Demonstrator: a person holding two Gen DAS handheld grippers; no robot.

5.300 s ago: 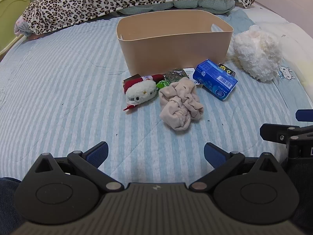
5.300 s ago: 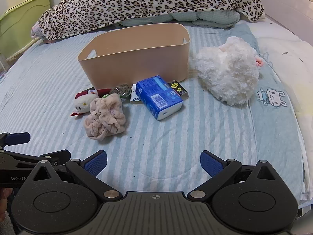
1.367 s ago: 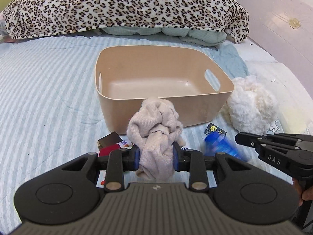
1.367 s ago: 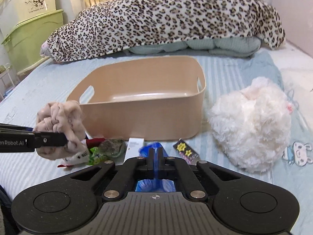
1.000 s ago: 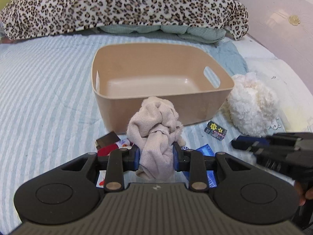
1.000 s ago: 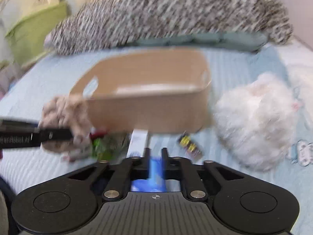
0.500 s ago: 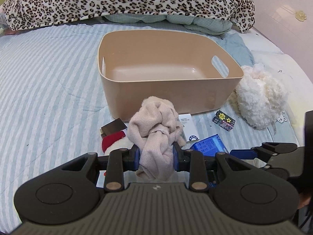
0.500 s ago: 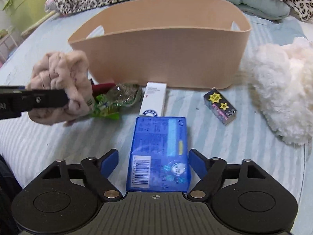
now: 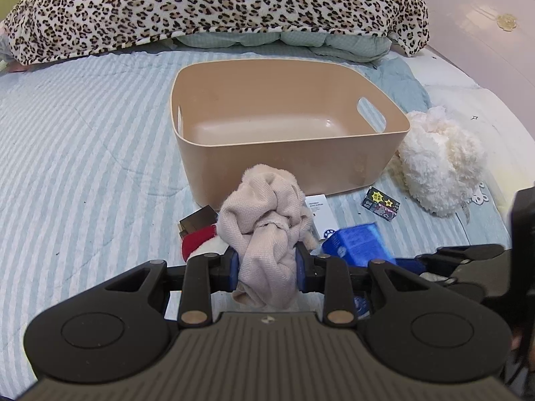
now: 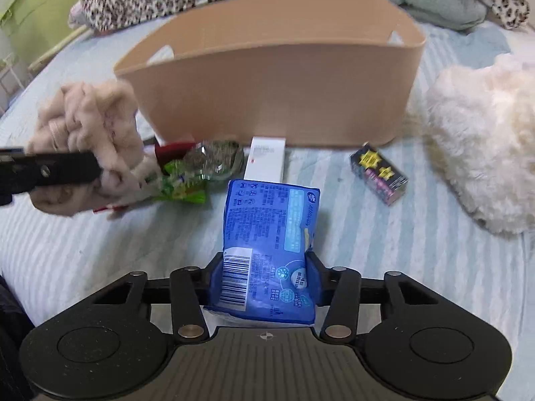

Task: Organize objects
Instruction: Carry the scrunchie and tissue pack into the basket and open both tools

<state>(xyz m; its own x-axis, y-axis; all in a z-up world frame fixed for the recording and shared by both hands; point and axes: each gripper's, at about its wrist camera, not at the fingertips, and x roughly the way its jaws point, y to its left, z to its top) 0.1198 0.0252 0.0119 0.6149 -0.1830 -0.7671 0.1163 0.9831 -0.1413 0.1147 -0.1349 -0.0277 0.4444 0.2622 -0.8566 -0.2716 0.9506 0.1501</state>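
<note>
Striped bedding (image 9: 83, 153) carries the tan bin (image 9: 287, 157), ahead of both grippers. Left gripper (image 9: 266, 267) clamps the beige cloth (image 9: 267, 220); right gripper (image 10: 264, 279) clamps the blue packet (image 10: 271, 234). Lift both clear of the near rim before releasing.

Right hand-held gripper (image 10: 264, 275) clamps blue packet (image 10: 269, 247).

Both wrist views face the bin (image 9: 291, 153) (image 10: 277, 97) from close, the right seemingly lower.

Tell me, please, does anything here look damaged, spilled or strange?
Nothing looks spilled or damaged. The blue pack is dented where the right tool squeezes it, and the beige cloth is bunched in the left tool. The tan bin stands upright.
</note>
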